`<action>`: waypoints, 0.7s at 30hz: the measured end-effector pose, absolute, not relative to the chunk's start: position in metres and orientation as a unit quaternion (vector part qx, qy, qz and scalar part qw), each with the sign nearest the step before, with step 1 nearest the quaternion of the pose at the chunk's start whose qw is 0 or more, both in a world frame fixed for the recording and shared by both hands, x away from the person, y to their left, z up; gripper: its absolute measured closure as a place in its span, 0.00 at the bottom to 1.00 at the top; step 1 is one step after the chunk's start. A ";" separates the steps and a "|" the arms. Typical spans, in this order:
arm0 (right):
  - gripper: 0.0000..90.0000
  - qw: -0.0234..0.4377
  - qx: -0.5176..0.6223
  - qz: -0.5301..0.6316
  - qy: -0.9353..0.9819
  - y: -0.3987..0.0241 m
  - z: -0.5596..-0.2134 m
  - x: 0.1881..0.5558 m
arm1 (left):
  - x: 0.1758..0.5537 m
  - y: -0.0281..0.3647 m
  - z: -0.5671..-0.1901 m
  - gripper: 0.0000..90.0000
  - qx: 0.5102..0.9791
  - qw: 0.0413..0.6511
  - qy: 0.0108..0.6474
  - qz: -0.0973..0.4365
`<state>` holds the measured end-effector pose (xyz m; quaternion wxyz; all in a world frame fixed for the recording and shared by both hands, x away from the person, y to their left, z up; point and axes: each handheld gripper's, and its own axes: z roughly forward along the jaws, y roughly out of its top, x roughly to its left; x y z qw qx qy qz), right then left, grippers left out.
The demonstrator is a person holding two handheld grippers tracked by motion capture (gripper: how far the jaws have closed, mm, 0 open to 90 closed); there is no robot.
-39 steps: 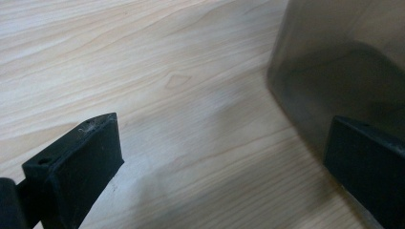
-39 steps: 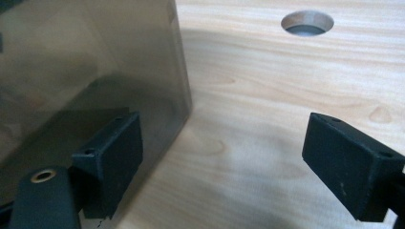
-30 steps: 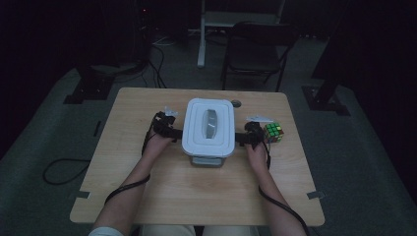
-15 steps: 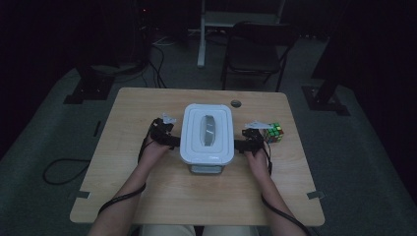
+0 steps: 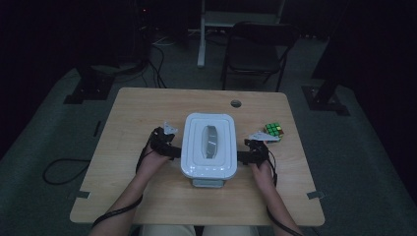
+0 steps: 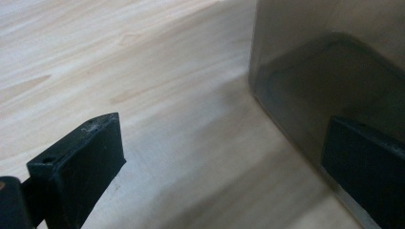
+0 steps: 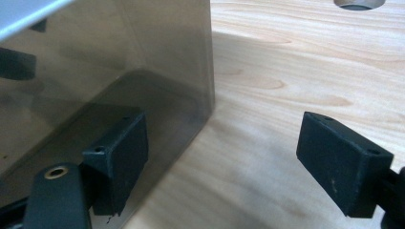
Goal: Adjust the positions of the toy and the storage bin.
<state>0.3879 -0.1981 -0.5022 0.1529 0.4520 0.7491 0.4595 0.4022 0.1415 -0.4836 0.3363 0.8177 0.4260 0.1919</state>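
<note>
A clear plastic box [image 5: 209, 142] with a white lid stands in the middle of the wooden table [image 5: 137, 108]. My left gripper [image 5: 174, 152] lies level against the box's left side, my right gripper [image 5: 241, 157] against its right side. In the left gripper view the jaws [image 6: 222, 129] stand wide apart, the right one up against the box wall [image 6: 325, 62]. In the right gripper view the gripper [image 7: 222, 124] is open; its jaws have just been closing a little. Its left jaw lies along the box wall [image 7: 119, 57], and neither pad presses on it.
A colour cube [image 5: 274, 131] sits on the table right of the box, just beyond my right gripper. A round cable hole [image 5: 236, 103] lies near the far edge. A dark chair [image 5: 258, 46] and stands are on the floor behind the table.
The box and both grippers have slid together toward the person's edge of the table. The colour cube has stayed in place.
</note>
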 end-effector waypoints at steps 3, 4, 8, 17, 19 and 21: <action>0.20 0.150 0.450 0.463 0.749 -0.200 -0.503 0.382 | 0.395 0.141 -0.483 0.02 0.819 0.336 0.426 0.188; 0.20 0.151 0.449 0.464 0.749 -0.201 -0.503 0.380 | 0.392 0.141 -0.483 0.02 0.820 0.336 0.425 0.186; 0.20 0.151 0.448 0.463 0.750 -0.203 -0.502 0.372 | 0.382 0.138 -0.483 0.02 0.824 0.336 0.417 0.185; 0.20 0.144 0.444 0.459 0.757 -0.209 -0.500 0.351 | 0.364 0.136 -0.482 0.02 0.830 0.337 0.407 0.181; 0.20 0.138 0.443 0.463 0.755 -0.209 -0.501 0.346 | 0.360 0.136 -0.482 0.02 0.829 0.338 0.407 0.180; 0.20 0.137 0.444 0.464 0.754 -0.209 -0.502 0.344 | 0.357 0.136 -0.482 0.02 0.830 0.336 0.406 0.183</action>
